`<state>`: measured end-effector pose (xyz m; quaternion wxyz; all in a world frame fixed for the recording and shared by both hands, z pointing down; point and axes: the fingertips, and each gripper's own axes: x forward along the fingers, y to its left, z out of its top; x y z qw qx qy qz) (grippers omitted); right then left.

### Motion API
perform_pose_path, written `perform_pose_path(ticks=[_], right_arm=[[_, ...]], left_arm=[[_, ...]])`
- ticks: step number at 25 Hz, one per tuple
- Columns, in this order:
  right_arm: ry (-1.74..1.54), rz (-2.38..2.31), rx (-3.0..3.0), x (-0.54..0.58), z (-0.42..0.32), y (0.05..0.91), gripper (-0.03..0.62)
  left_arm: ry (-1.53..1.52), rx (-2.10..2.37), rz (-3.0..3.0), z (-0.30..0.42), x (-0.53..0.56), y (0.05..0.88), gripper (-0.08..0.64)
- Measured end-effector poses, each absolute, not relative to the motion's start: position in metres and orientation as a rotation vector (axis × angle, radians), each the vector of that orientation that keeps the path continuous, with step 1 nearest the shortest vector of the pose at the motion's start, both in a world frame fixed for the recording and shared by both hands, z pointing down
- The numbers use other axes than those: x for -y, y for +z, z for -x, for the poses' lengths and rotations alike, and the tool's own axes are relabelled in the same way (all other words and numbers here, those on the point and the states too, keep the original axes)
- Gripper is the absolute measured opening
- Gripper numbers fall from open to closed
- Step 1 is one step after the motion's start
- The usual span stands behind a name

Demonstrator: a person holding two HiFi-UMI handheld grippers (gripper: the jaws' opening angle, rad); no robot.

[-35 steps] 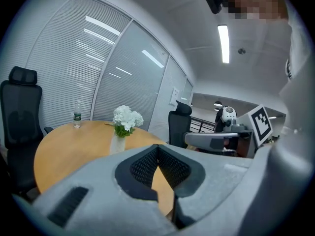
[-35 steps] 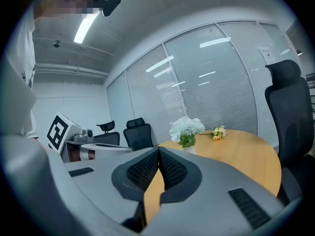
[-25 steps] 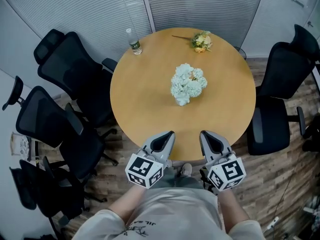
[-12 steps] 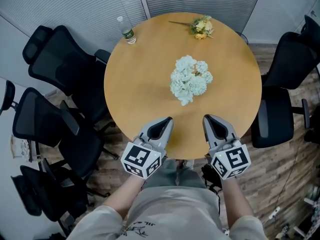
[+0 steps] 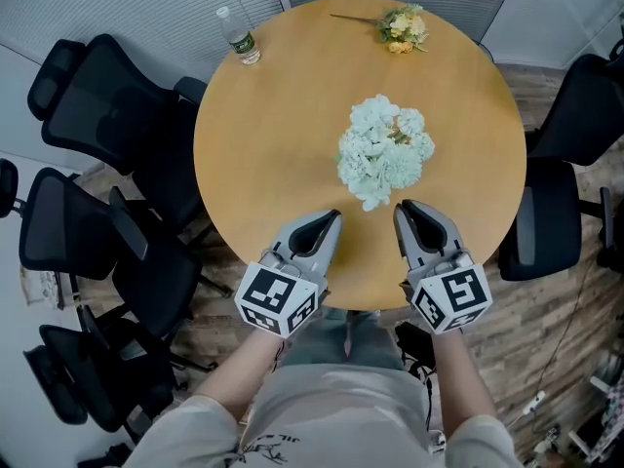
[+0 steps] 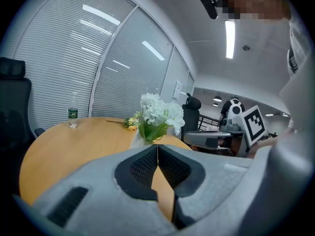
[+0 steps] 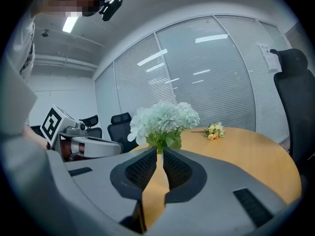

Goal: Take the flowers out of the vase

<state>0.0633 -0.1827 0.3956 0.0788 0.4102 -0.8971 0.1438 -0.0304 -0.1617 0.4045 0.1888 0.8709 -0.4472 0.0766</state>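
White flowers (image 5: 385,151) stand mid-tabletop (image 5: 273,144), just beyond the left tool (image 5: 330,218) and right tool (image 5: 402,209), both closed and empty. They probably need opening before reaching in low.

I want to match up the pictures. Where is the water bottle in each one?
Head view: the water bottle stands at the top left, near the far left edge of the table.
Left gripper view: the water bottle stands at the left, on the table, left of the white flowers.
Right gripper view: not in it.
Shared landmark: the white flowers in the middle of the table show in all three views.
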Motion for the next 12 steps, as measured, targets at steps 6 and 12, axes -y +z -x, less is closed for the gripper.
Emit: perform_pose_path(ticks=[6, 12], right_arm=[[0.438, -1.233, 2.684, 0.200, -0.059, 0.407, 0.074], [0.399, -1.198, 2.686, 0.212, -0.054, 0.419, 0.125]], left_arm=[[0.215, 1.260, -2.452, 0.035, 0.177, 0.417, 0.011], [0.225, 1.229, -2.483, 0.035, 0.193, 0.429, 0.041]])
